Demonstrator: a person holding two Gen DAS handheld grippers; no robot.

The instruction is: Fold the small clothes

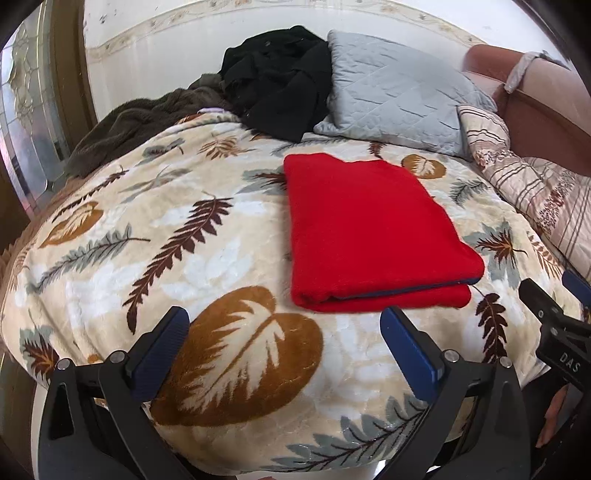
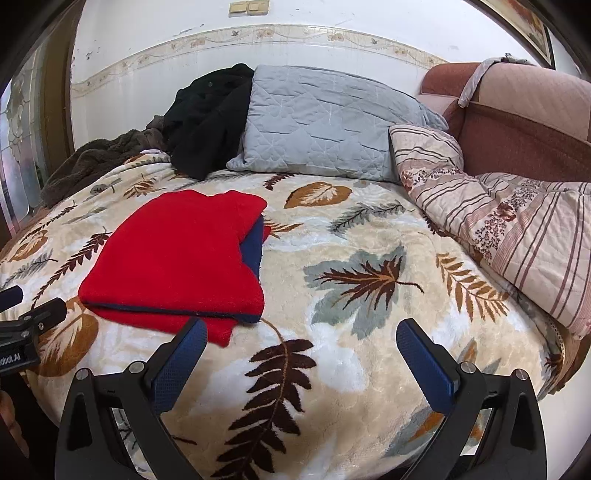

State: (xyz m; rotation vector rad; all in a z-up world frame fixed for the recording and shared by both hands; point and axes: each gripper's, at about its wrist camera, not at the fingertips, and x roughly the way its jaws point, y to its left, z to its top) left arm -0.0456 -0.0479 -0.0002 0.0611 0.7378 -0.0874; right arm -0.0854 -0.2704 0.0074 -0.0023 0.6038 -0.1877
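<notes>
Above the blanket (image 1: 110,258), both grippers' fingers (image 1: 410,350) (image 2: 424,365) spread wide, empty.

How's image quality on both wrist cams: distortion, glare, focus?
Left wrist: heavy fisheye bowing of the leaf blanket, black corner vignette, white wall slightly blown out, red garment sharp, no motion blur. Right wrist: same barrel distortion, wall border strip curved, glare on the glass door at the left edge, soft even light, faint shadows.

"DAS" is printed in white on the right gripper (image 1: 554,295); partly cut-off lettering is seen on the left gripper (image 2: 22,306).
</notes>
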